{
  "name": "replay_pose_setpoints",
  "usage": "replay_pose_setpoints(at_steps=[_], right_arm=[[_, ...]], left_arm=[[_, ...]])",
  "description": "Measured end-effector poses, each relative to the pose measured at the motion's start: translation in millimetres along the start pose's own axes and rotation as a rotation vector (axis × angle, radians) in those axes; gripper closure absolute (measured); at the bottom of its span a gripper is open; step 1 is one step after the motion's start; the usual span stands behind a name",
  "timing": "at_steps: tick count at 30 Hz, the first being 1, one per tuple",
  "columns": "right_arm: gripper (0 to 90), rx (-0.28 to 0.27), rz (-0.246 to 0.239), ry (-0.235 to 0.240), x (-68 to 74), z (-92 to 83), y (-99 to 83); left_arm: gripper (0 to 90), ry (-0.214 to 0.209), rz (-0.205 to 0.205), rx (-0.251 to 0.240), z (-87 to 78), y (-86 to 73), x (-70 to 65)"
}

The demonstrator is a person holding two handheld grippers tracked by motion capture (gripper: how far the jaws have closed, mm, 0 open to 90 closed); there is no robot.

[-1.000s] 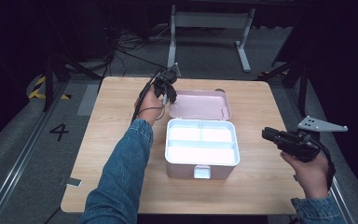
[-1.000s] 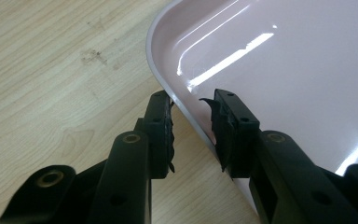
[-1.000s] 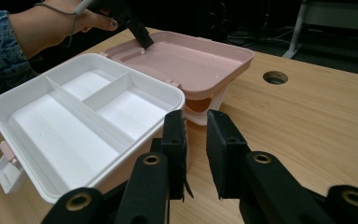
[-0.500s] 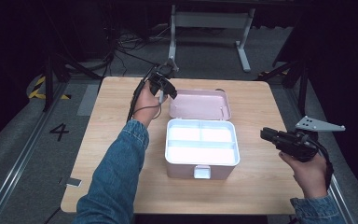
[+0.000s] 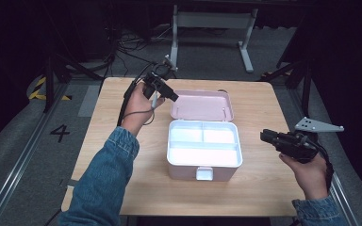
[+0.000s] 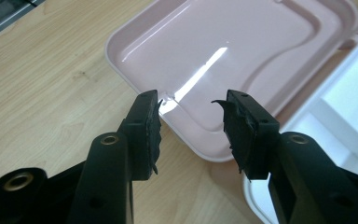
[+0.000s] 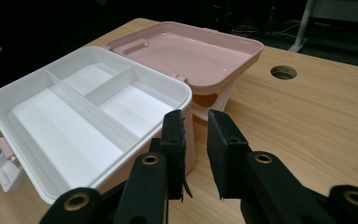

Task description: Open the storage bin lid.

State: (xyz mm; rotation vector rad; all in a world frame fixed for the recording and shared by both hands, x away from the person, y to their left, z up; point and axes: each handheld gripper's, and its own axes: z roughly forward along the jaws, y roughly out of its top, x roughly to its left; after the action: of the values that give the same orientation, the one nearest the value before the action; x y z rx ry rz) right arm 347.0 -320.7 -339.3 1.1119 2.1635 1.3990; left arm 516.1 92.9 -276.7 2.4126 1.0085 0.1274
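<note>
A pink box [image 5: 188, 175] stands mid-table, its white divided tray [image 5: 168, 146] exposed. Its pink lid [image 5: 202, 104] lies open and flat behind it. My left gripper [image 5: 173, 97] hovers over the lid's left edge. In the left gripper view the left gripper [image 6: 191, 105] is open above the lid [image 6: 223, 42], nothing between its jaws, which have just been opening. My right gripper [image 5: 264, 136] is held off the box's right side, pointing at it. In the right gripper view the right gripper [image 7: 196, 121] shows a narrow empty gap in front of the tray [image 7: 177, 86] and lid [image 7: 191, 51].
The wooden table [image 5: 108, 122] has a round cable hole [image 7: 283, 72] behind the lid. A white latch [image 5: 204, 174] sticks out at the box's front. A metal stand [image 5: 212, 21] and cables [image 5: 122, 47] lie on the floor beyond the far edge.
My left gripper has risen and drawn back slightly to the left from the lid, and its jaws have opened wider. The right gripper and the box have stayed put.
</note>
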Motion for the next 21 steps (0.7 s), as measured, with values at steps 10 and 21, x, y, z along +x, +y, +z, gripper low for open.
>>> replay_pose_setpoints(at_steps=[10,21], right_arm=[[74.4,0.006,0.006,0.007,-3.5,1.8,-1.3],[63.2,0.005,-0.012,0.043,-7.0,11.7,7.0]], left_arm=[[54.6,-0.008,0.065,-0.043,-37.3,-30.7,-25.4],[53.1,-0.005,0.051,-0.079,-65.7,-81.9,-33.7]])
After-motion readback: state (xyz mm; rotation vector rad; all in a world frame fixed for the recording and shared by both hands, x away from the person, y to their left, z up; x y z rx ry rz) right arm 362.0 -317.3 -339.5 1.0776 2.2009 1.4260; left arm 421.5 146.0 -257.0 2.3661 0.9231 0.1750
